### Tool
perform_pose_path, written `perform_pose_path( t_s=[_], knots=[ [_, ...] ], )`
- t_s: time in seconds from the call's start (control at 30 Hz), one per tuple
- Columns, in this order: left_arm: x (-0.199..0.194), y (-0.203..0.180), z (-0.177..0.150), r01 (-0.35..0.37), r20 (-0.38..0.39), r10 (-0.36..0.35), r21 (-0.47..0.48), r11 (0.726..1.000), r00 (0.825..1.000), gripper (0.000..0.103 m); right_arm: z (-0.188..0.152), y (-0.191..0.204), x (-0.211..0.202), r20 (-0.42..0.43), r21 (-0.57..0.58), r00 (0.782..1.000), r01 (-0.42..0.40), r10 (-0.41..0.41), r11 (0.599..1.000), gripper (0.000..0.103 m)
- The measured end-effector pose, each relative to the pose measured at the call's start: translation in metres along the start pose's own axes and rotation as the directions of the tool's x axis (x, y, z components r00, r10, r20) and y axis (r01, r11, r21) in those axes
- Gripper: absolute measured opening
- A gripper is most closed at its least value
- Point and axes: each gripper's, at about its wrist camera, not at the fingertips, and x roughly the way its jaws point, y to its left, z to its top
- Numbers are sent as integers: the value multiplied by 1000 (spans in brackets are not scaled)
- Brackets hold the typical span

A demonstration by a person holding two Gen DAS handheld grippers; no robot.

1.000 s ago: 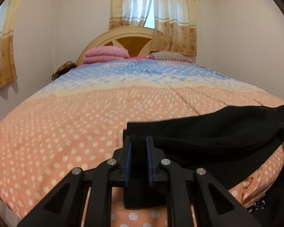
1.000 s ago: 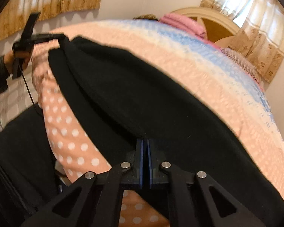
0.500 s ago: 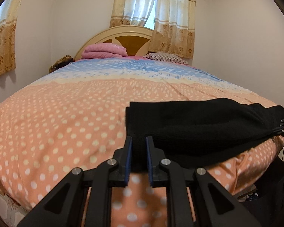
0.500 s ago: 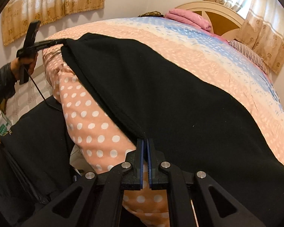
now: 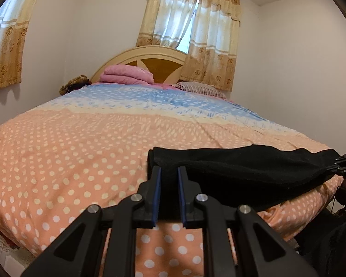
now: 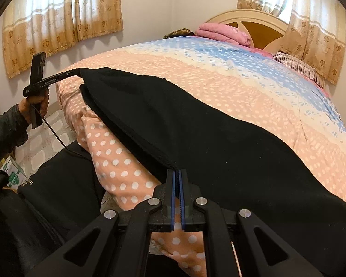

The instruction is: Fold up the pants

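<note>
Black pants (image 6: 196, 138) lie stretched along the near edge of a bed, over a peach polka-dot bedspread (image 5: 57, 157), pinned at both ends by my two grippers. My left gripper (image 5: 168, 194) has its blue-padded fingers (image 5: 156, 196) part-way closed around one end of the folded cloth, a thick bunch of black fabric filling the gap between them; from there the pants run right toward my right gripper (image 5: 341, 168), which shows at the far right edge of the left wrist view. Seen from its own camera, my right gripper (image 6: 177, 196) is clamped almost flat on a thin edge of the pants, only a sliver of fabric between the pads. From that end the cloth spreads wide and runs away to the left, where my left gripper (image 6: 57, 79) bites its far corner, my left hand (image 6: 38, 102) wrapped round the handle. A pink folded blanket (image 5: 126, 75) and a striped pillow (image 5: 200, 88) sit at the cream headboard (image 5: 150, 55), well apart from the pants.

Against the frames from a second ago, the pants sit lower and flatter on the bedspread, and both grips are unchanged.
</note>
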Motion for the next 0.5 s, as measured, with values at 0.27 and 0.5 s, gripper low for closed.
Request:
perform_pose_path(
  t_s=[0.27,0.5],
  knots=[
    [16,7,-31,-28,-97,27,-17,999,995,17,-16,0,35,-94,12,996,-8,9,1000,3],
    [-14,8,-18,-132,-48,130,-26,991,990,59,-18,-19,13,-62,33,997,43,-41,999,39]
  ],
)
